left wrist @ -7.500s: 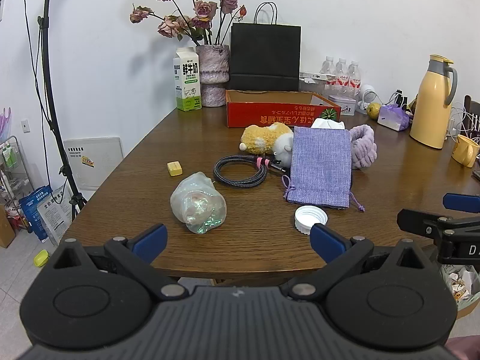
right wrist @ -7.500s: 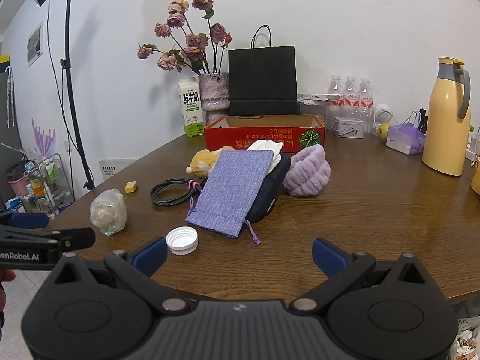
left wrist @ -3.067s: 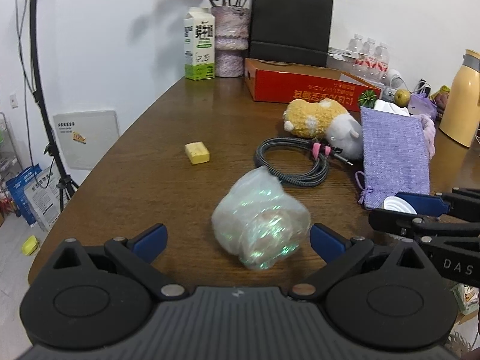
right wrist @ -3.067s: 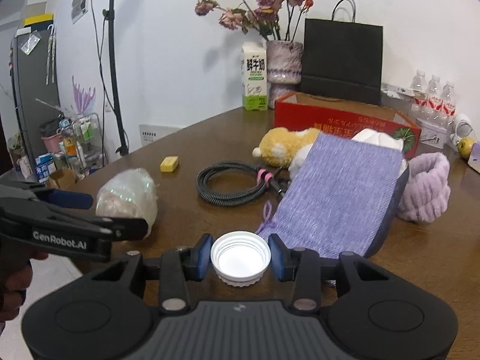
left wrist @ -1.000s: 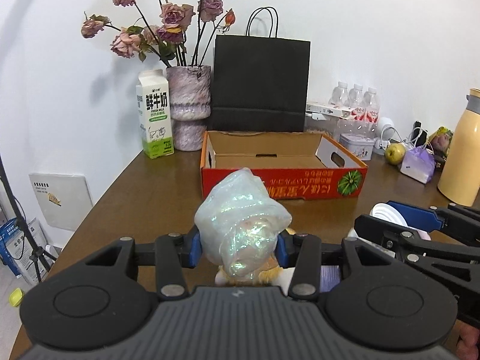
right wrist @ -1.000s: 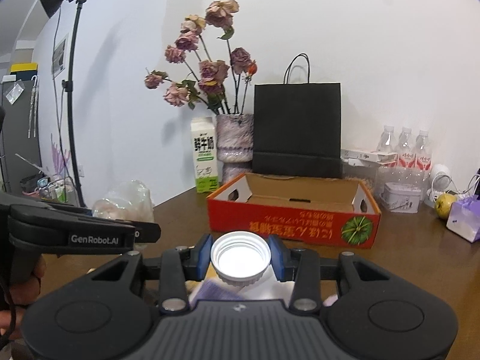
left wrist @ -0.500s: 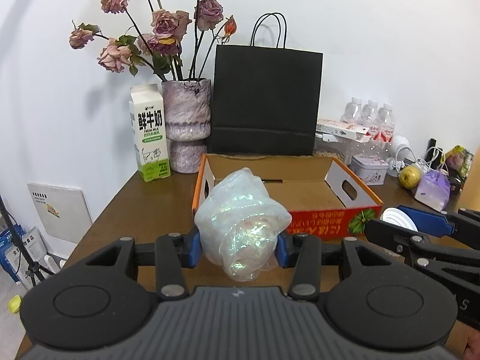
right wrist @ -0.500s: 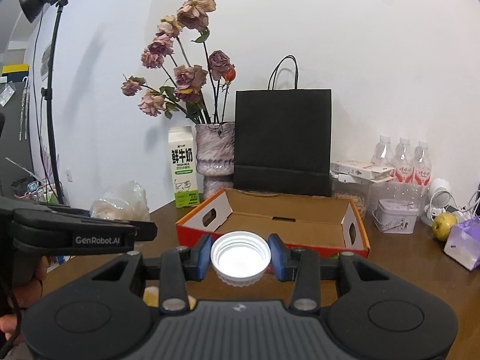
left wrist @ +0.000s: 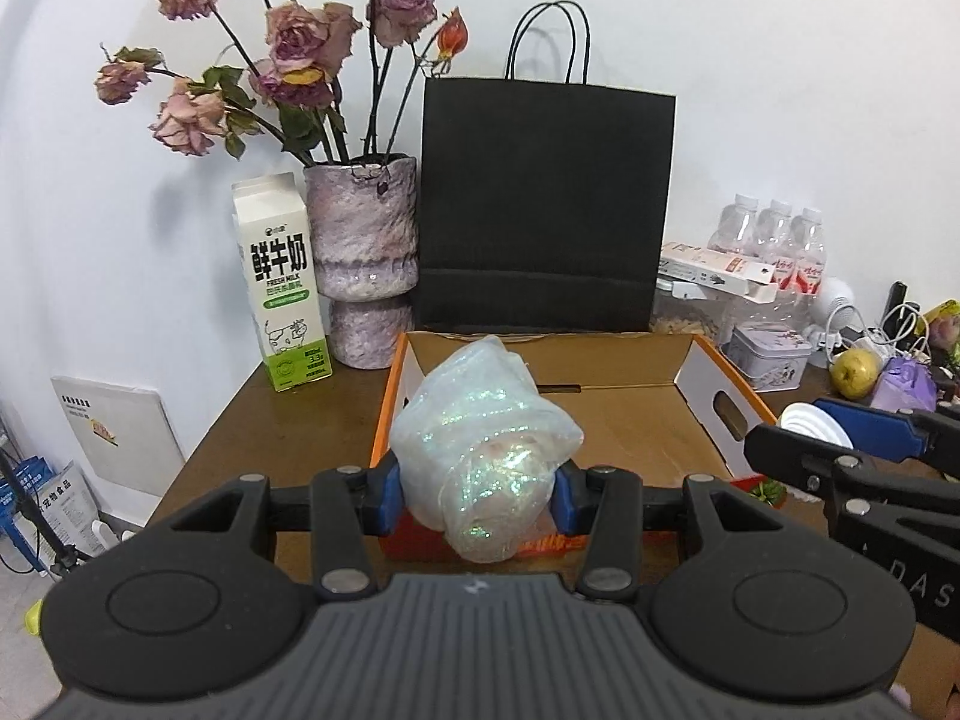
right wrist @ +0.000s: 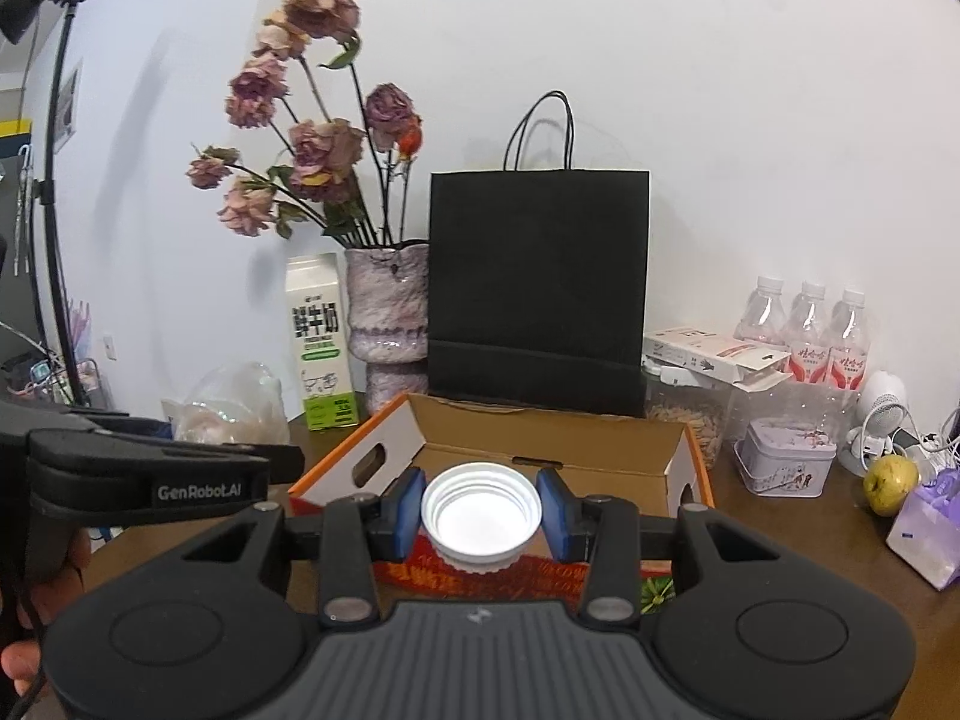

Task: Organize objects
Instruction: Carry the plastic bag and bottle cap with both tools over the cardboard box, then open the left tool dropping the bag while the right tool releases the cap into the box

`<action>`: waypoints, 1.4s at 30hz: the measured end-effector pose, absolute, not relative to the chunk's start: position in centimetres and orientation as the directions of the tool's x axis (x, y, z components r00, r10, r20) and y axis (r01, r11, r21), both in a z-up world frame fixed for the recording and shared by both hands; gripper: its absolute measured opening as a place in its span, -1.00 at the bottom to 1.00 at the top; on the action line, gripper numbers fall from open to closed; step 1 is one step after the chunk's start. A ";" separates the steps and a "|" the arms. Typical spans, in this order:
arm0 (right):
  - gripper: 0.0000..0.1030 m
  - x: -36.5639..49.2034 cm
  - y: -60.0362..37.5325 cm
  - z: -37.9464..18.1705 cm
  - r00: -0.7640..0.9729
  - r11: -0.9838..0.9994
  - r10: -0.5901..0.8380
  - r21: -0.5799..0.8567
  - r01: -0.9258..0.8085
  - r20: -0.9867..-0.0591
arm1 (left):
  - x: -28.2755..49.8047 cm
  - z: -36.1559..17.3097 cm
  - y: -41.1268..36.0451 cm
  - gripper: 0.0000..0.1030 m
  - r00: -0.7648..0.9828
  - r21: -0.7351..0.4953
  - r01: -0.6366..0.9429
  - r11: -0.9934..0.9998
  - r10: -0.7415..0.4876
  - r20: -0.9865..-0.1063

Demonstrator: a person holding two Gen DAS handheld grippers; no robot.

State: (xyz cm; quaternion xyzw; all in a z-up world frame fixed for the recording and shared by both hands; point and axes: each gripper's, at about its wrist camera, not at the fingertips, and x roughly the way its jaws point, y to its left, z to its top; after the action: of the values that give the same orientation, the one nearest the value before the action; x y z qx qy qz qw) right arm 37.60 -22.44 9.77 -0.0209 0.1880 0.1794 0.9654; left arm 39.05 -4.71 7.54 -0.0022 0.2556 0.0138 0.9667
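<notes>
My left gripper [left wrist: 477,495] is shut on an iridescent plastic-wrapped bundle [left wrist: 486,450] and holds it in the air over the near left edge of the open red cardboard box [left wrist: 630,420]. My right gripper [right wrist: 480,516] is shut on a white bottle cap [right wrist: 480,507], open side toward the camera, above the box's near wall [right wrist: 540,576]. The box's inside [right wrist: 540,444] looks bare. The right gripper with the cap [left wrist: 810,426] shows at the right of the left wrist view. The left gripper and bundle [right wrist: 231,405] show at the left of the right wrist view.
Behind the box stand a black paper bag [left wrist: 543,204], a stone vase of dried roses [left wrist: 363,258] and a milk carton [left wrist: 282,282]. At the right are water bottles [right wrist: 810,336], a tin [right wrist: 783,459], a green apple [right wrist: 891,486] and a purple bag [right wrist: 927,525].
Both grippers have moved forward toward the box with their loads still held. The box and the things behind it now look closer and larger.
</notes>
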 end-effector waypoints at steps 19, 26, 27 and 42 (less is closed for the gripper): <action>-0.24 50.4 -22.4 7.9 0.807 0.964 0.237 0.031 -0.262 -0.541 | 50.8 5.6 -5.4 -0.10 0.800 0.067 -0.071 0.995 0.097 -0.592; -0.24 54.6 -21.4 5.3 0.761 0.969 0.182 -0.016 -0.245 -0.623 | 54.5 3.3 -5.5 -0.10 0.753 0.093 -0.083 0.992 0.124 -0.646; -0.24 55.1 -21.2 4.9 0.755 0.970 0.172 -0.026 -0.242 -0.633 | 55.0 2.9 -5.5 -0.10 0.746 0.093 -0.084 0.992 0.125 -0.654; 0.76 57.1 -21.5 2.4 0.726 0.972 0.152 -0.032 -0.234 -0.671 | 56.5 1.6 -4.5 1.00 0.756 0.064 -0.091 0.994 0.111 -0.645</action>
State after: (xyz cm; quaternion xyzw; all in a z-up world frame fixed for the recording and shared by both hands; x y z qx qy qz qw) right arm 57.07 -21.49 2.41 -0.0571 0.3553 0.1041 0.9272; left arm 56.53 -4.50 1.62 0.0142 0.3453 0.0538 0.9368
